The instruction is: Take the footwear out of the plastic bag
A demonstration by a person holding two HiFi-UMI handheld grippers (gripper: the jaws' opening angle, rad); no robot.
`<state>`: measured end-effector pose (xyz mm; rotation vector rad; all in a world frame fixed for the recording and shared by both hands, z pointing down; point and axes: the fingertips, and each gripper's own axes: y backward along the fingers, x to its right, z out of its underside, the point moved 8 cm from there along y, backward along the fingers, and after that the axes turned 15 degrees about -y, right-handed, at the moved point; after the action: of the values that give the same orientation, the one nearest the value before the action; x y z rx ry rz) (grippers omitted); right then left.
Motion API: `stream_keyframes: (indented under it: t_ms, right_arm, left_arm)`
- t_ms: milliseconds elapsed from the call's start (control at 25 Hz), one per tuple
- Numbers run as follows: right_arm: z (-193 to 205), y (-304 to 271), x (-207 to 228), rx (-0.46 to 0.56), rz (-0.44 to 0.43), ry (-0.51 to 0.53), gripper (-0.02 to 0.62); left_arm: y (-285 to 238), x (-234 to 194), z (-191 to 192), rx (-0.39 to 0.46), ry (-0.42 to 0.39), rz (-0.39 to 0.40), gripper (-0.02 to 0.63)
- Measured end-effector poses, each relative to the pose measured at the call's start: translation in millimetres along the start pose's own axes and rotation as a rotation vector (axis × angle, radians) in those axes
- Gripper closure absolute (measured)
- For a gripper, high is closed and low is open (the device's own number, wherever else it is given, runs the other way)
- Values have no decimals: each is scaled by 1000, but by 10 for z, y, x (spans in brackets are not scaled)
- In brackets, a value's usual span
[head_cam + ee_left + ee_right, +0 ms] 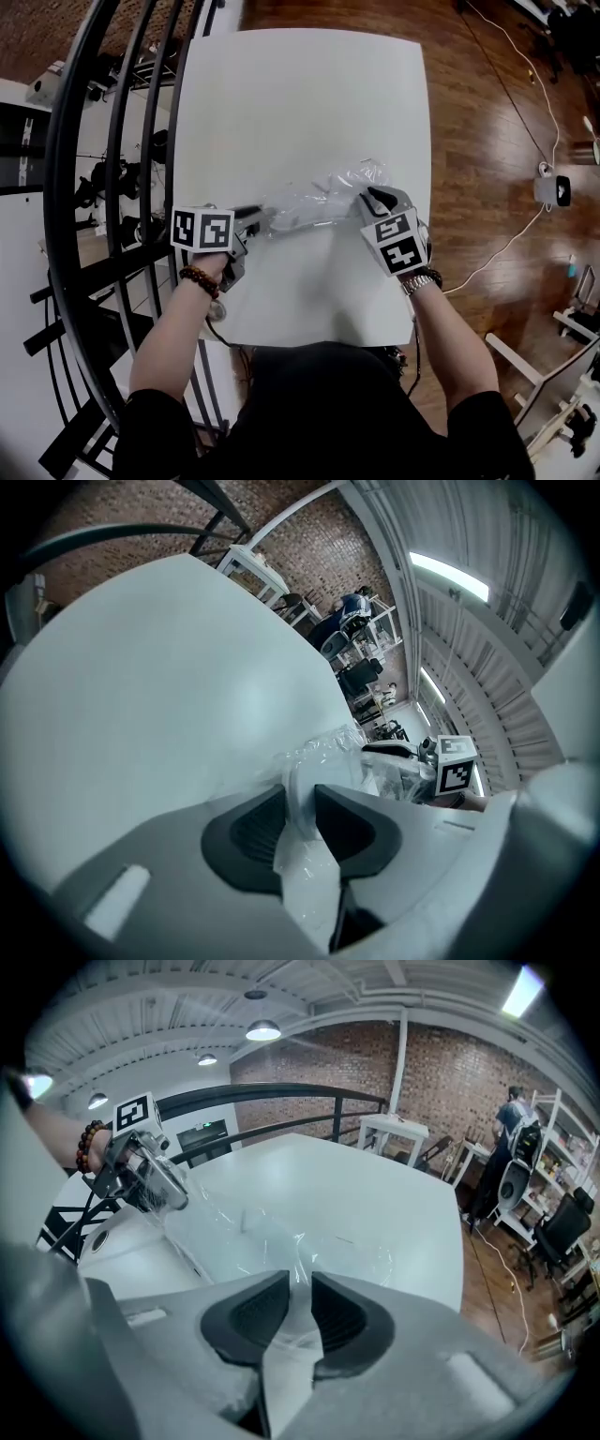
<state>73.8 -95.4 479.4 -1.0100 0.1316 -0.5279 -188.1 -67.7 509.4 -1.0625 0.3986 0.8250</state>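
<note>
A clear, crinkled plastic bag [319, 202] lies on the white table [300, 94], stretched between my two grippers. My left gripper [258, 217] is shut on the bag's left end; in the left gripper view a fold of film [323, 752] is pinched between the dark pads of the left gripper [300, 794]. My right gripper [370, 197] is shut on the bag's right end, and the right gripper [300, 1283] shows film [272, 1232] caught between its pads. The footwear inside is pale and hard to make out through the film.
A black curved railing [94, 141] runs close along the table's left edge. Wooden floor [497, 141] with a white cable lies to the right. The person's body stands at the table's near edge. Beyond the bag is bare tabletop.
</note>
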Motion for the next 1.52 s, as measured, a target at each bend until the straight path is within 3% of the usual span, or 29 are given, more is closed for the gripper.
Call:
stream_keyframes:
  t_ms: [760,1280,1520]
  right_arm:
    - [-41,50,178,19,97,-30,512]
    - [-97,-11,351,19,153,-95,505]
    - [-77,-2,545,1,227,-137,559]
  left_arm:
    - [460,-66,-210,151,16,-19,506]
    - [806,-318,-223,246,85,-64,511]
    - [968,-507,-189,317,155,-111,511]
